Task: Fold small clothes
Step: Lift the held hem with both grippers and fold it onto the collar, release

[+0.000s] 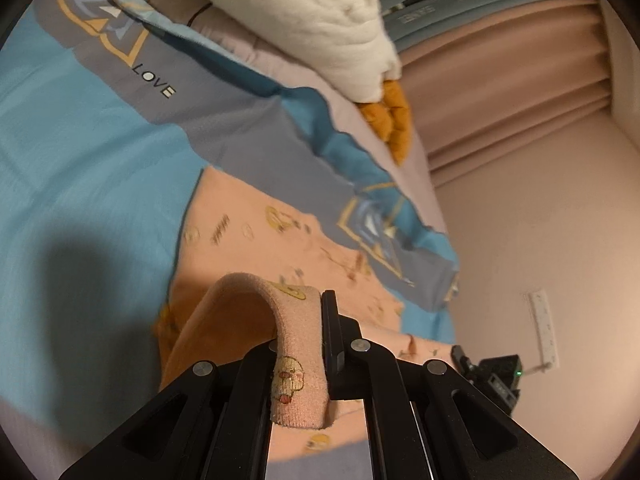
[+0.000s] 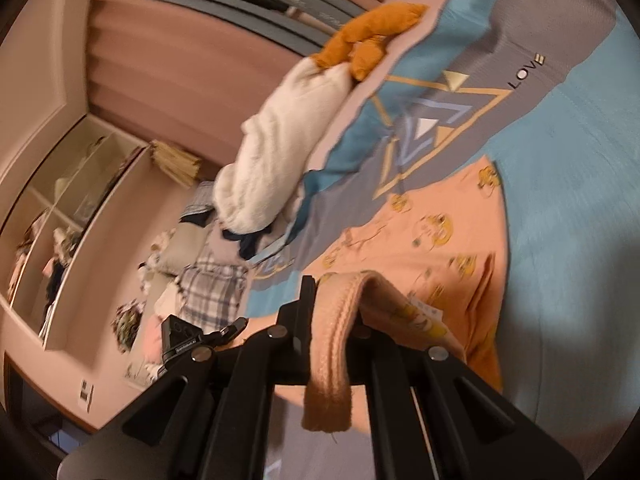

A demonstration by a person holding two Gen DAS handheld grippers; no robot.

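Observation:
A small peach garment with yellow cartoon prints (image 1: 280, 240) lies on the blue and grey bedspread (image 1: 80, 152). My left gripper (image 1: 298, 320) is shut on a hem edge of the garment, which loops up over the fingers and hangs down between them. In the right wrist view the same garment (image 2: 432, 240) spreads ahead on the bedspread (image 2: 568, 200). My right gripper (image 2: 336, 304) is shut on a ribbed edge of it, lifted off the bed and draped over the fingers.
A white fleece bundle (image 1: 304, 20) and an orange cloth (image 1: 392, 124) lie at the bed's far edge, also in the right wrist view (image 2: 280, 152). Pink curtains (image 1: 500, 92) hang behind. A plaid cloth (image 2: 212, 292) and clutter lie beyond the bed. The other gripper's camera (image 2: 180, 340) shows nearby.

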